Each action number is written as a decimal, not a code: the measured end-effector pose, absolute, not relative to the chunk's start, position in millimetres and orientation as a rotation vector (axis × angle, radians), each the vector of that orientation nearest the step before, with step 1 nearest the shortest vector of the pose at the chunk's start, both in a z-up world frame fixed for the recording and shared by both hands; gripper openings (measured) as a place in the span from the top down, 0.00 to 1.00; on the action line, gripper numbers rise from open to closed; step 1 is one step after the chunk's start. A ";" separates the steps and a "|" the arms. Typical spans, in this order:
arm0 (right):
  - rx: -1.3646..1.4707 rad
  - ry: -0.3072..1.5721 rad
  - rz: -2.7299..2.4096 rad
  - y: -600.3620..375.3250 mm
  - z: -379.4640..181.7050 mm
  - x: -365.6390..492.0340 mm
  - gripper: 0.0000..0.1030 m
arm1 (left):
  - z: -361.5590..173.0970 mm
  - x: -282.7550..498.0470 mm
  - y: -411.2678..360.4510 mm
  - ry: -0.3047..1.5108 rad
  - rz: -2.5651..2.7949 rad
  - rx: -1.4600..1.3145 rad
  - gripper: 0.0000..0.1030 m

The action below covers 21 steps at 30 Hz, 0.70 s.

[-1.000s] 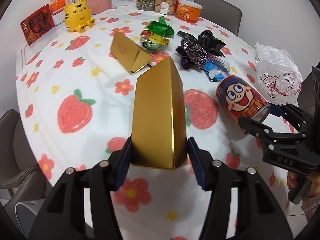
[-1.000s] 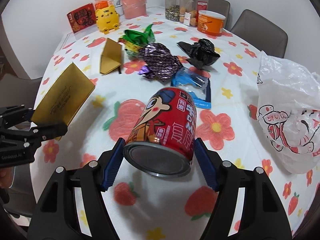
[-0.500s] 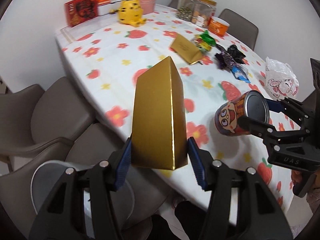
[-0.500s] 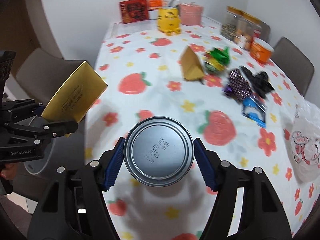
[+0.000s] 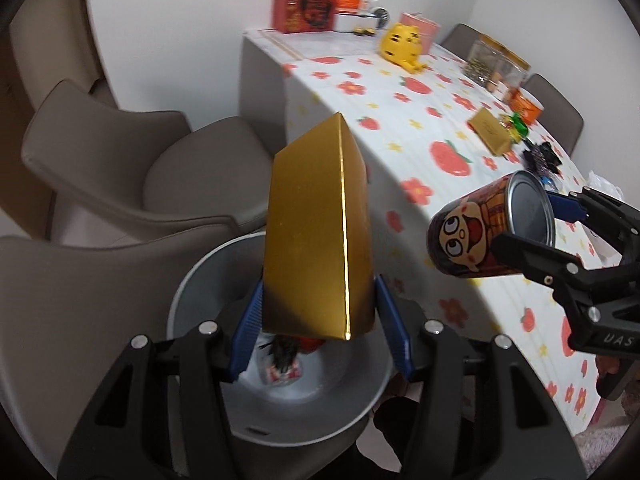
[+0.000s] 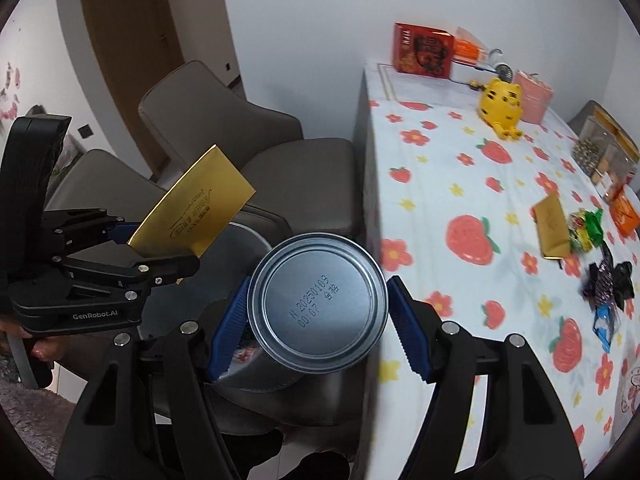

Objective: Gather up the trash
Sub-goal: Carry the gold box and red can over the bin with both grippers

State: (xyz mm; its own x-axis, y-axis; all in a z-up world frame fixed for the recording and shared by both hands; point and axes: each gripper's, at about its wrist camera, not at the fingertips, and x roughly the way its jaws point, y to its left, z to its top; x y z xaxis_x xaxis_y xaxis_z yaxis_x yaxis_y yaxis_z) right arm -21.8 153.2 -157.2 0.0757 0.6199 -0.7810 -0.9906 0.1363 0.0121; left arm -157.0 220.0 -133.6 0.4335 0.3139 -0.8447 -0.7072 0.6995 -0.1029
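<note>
While wrappers (image 5: 282,358) lie inside, grey bin (image 5: 200,280) gapes open.

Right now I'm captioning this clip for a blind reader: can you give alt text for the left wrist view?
The left gripper clamps a gold box above a grey trash bin beside the table. At right, the right gripper holds a cartoon-printed can.

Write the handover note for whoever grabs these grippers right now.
Left gripper: shut on the gold box, held above the grey bin beside the table.
Right gripper: shut on the cartoon can, also near the bin.
Done: some trash already lies in the bin.
Left: drop both, then fetch the second gold box, the wrappers and the rest on the table.
</note>
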 end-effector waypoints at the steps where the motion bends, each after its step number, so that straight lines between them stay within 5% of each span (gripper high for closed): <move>1: -0.640 0.740 1.356 158.9 -158.2 -30.8 0.37 | -133.5 -166.8 222.2 0.915 0.685 -0.496 0.47; 21: -0.789 0.740 1.557 222.6 -172.8 -121.3 0.31 | -147.7 -264.1 246.4 0.907 0.824 -0.603 0.47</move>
State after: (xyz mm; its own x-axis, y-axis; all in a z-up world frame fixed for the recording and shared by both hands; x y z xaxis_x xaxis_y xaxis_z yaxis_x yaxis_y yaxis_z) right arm -121.3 222.6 -172.8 -0.0907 0.5640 -0.8208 -0.9926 -0.1179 0.0287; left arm -264.1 246.4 -147.7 0.3587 0.3568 -0.8626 -0.8242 0.5549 -0.1133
